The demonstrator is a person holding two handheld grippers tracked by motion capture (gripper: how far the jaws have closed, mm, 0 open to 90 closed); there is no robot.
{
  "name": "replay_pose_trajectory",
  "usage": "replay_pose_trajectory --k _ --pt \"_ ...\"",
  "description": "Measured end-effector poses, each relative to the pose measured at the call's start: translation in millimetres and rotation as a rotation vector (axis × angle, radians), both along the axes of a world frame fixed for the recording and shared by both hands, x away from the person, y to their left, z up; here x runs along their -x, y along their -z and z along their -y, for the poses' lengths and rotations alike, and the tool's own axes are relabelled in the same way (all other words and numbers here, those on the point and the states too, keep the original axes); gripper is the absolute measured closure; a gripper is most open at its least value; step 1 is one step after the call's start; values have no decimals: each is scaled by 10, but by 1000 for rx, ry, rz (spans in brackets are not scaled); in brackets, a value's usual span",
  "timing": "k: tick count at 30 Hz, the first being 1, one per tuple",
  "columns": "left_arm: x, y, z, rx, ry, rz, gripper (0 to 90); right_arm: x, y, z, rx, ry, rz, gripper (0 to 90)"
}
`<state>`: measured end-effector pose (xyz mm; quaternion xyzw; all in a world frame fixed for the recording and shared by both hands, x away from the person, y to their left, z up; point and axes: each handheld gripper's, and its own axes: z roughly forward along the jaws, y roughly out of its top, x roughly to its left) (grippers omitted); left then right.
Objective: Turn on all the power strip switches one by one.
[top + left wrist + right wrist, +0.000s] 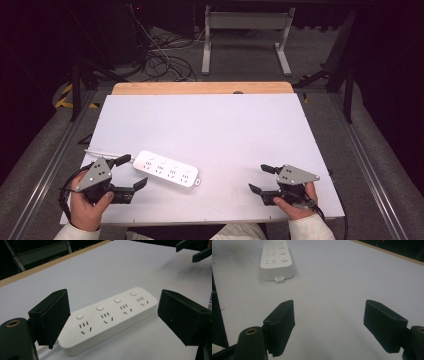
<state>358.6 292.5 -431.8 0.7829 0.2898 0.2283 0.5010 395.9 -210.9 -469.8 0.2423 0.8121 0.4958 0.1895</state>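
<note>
A white power strip [166, 168] with four sockets, each with a round button, lies flat near the counter's [215, 125] front-left corner. Left tongs [132, 172] gape wide just beside it; right tongs [260, 177] wide, well apart.

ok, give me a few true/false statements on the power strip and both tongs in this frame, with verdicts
1. The power strip lies flat on the table. True.
2. The left tongs are shut on the strip. False: the jaws stand open, one off each end of the strip, not touching it.
3. The strip has four sockets, each with a button. True.
4. The right tongs hold the strip's far end. False: they are open over bare table, well apart from the strip.
5. A plug sits in one socket. False: all four sockets are empty.
</note>
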Motion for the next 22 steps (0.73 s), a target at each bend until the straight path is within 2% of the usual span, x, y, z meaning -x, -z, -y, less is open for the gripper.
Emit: replay_pose_trajectory --k 3,8,10,12,17,20,22 --pt "40 92 -90 -4 -11 9 112 -1 0 6 0 -1 1 254" --pt "85 234 -254 41 -15 10 100 -3 5 3 2 0 -1 251" --pt "87 308 -303 21 -13 21 100 -2 5 3 2 0 -1 250" --pt "91 369 -336 9 -20 13 99 -5 8 5 0 1 -4 249" --pt "112 431 -371 -17 -41 4 90 -19 18 21 -2 7 -12 248" --pt "111 448 -360 -18 -56 -14 87 -27 22 27 1 8 -12 247" --pt "107 450 -356 -1 -63 -22 87 -28 22 25 -1 8 -13 246"
